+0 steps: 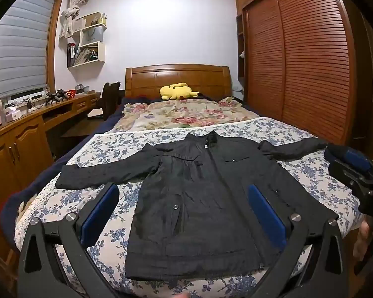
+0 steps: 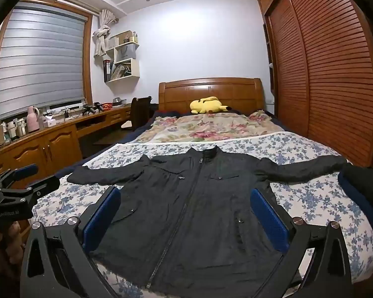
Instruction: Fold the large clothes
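A black zip-up jacket [image 1: 199, 193] lies flat, front up, on the blue-flowered bedspread [image 1: 116, 146], collar toward the headboard, both sleeves spread out sideways. It also shows in the right wrist view [image 2: 194, 208]. My left gripper [image 1: 184, 196] is open and empty, held above the jacket's hem near the foot of the bed. My right gripper [image 2: 186, 201] is open and empty too, beside it over the hem. The right gripper also shows at the right edge of the left wrist view [image 1: 355, 166]. The left gripper shows at the left edge of the right wrist view [image 2: 20, 186].
A yellow plush toy [image 1: 177, 91] lies by the wooden headboard [image 1: 176, 75], with a rose-patterned quilt [image 1: 184, 114] in front of it. A wooden desk with cabinets [image 1: 20, 134] runs along the left. Slatted wardrobe doors [image 1: 305, 57] stand on the right.
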